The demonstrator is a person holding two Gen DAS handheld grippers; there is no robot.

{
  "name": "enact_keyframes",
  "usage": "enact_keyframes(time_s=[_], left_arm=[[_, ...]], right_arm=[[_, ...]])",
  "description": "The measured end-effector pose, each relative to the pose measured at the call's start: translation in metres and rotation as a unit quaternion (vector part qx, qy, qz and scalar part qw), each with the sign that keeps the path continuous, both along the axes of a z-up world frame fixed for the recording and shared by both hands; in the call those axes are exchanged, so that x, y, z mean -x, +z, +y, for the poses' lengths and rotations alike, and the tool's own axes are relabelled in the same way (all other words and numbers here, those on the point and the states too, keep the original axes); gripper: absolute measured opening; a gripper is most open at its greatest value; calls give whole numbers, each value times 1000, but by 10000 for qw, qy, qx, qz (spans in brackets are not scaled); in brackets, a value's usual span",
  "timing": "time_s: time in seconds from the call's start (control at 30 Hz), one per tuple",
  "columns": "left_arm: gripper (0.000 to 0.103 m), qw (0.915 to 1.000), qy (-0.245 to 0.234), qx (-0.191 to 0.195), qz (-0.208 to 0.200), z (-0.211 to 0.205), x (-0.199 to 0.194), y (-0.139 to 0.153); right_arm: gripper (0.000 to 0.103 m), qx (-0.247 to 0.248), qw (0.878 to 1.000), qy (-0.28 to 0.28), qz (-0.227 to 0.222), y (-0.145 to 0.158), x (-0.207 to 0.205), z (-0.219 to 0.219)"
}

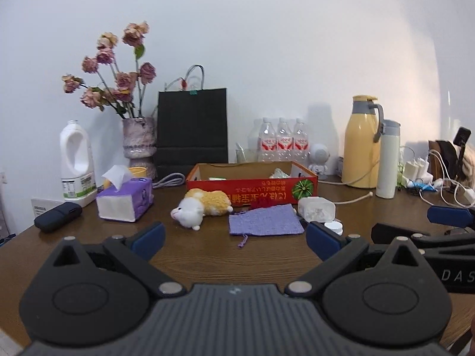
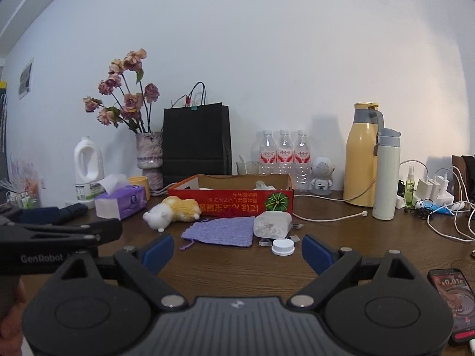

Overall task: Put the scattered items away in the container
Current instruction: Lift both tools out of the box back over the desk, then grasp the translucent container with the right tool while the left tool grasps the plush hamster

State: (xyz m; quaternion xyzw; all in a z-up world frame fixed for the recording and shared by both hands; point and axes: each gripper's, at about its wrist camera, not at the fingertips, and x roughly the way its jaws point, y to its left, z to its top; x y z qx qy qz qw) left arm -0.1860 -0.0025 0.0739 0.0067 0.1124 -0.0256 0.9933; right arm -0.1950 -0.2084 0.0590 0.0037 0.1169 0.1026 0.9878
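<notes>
Brown wood-grain tabletop runs back to a plain white wall, and both grippers hover low over its near edge. At 12 o'clock in the left wrist view sits the red cardboard box, open-topped, with a few pale items already inside. Behind it at 11 o'clock stands a black paper bag, beside a vase of dried pink roses and a white plastic jug; at 1 o'clock rise a yellow thermos jug and a pale flask, with three water bottles between bag and jug. A purple tissue box lies at 10 o'clock. Scattered just before the red box are a plush toy lying on its side, a lilac drawstring pouch flat on the wood, a clear plastic jar tipped over at the pouch's right, and its white lid just beside it. White cables trail at 2 o'clock. Nothing blocks the way to these items. The left gripper is spread wide and holds nothing; the right gripper is likewise spread and empty, the lid lying between its blue pads.
</notes>
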Motion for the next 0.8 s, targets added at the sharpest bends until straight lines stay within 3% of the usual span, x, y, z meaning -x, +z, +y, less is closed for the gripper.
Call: enact_keyframes(time_s=[0.2, 0.4, 0.67, 0.8], left_arm=[[103, 9991, -66, 143, 393, 4, -24, -14], [103, 9972, -273, 243, 654, 6, -67, -19], [103, 9938, -430, 279, 986, 3, -165, -22], [103, 9923, -386, 75, 1178, 5, -210, -28]], right_arm=[[92, 147, 9999, 45, 59, -5, -19, 5], [90, 97, 9995, -52, 307, -11, -62, 1], [89, 252, 9948, -141, 974, -20, -183, -7], [89, 315, 9906, -121, 1325, -32, -250, 5]])
